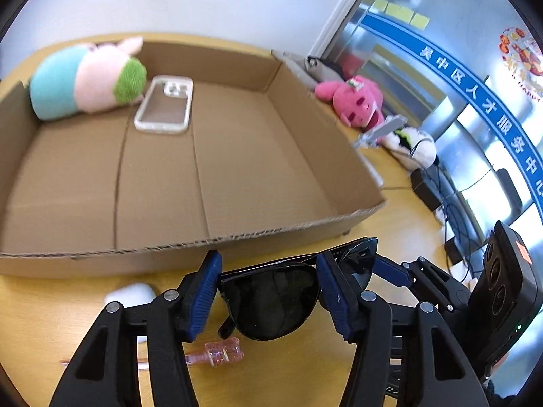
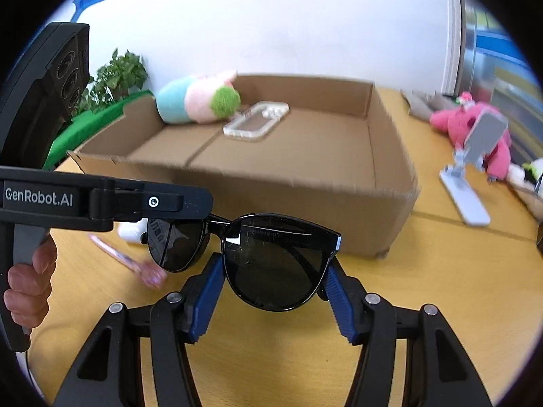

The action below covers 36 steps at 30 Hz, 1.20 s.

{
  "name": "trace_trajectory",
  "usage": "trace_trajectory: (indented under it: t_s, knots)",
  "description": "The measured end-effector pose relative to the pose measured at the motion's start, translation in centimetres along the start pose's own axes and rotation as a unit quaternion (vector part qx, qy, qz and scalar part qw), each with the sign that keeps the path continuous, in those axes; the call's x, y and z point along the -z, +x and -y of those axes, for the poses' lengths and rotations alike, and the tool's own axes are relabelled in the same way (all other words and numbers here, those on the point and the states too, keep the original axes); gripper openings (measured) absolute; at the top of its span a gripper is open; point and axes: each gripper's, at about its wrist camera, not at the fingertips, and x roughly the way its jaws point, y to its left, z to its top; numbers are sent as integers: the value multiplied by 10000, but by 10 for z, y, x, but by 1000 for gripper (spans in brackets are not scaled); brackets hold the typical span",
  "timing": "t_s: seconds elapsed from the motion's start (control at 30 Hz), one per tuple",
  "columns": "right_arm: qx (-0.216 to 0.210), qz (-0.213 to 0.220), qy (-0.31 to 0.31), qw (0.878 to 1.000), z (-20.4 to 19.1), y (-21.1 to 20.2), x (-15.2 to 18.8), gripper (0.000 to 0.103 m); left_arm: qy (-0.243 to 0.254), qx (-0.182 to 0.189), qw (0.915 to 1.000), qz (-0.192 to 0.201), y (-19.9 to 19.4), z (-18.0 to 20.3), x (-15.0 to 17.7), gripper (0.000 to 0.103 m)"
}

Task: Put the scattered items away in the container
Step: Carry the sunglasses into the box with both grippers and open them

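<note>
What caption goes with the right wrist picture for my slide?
Both tools hold black sunglasses above the yellow table, before the cardboard box.

- We see bright, even indoor light, with glare on the shiny metal wall panels (image 1: 383,54).
- Fisheye bending and black corners frame both views.
- Motion blur smears the shallow brown cardboard box (image 2: 305,176).

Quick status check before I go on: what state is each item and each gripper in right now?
sunglasses: folded, held off the table, one lens in each gripper
left gripper: shut on one lens
right gripper: shut on the other lens
cardboard box: open-topped
plush toy: lying in the box
phone case: flat in the box
pink pen: out on the table
</note>
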Motion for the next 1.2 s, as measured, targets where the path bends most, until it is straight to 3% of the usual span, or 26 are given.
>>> trace_trajectory:
  t_s: [0.23,0.57,0.93,1.2]
  knots:
    - [55,447,-373,9983,-22,-18,-54,58,82,-184,9984,536,-53,0,-38,62]
    - [-286,841,-559,9945,-73,-9,-149,58,477,-717,9912,1005,-125,-43,-111,62]
    - [-373,907,-577,9935,-135,24,-210,58,419,-835,9911,953,-158,-114,-166,62]
    - [-430,354,-208,9982,-143,82,-224,58,316,-790,9958,323,-113,-164,-190,62]
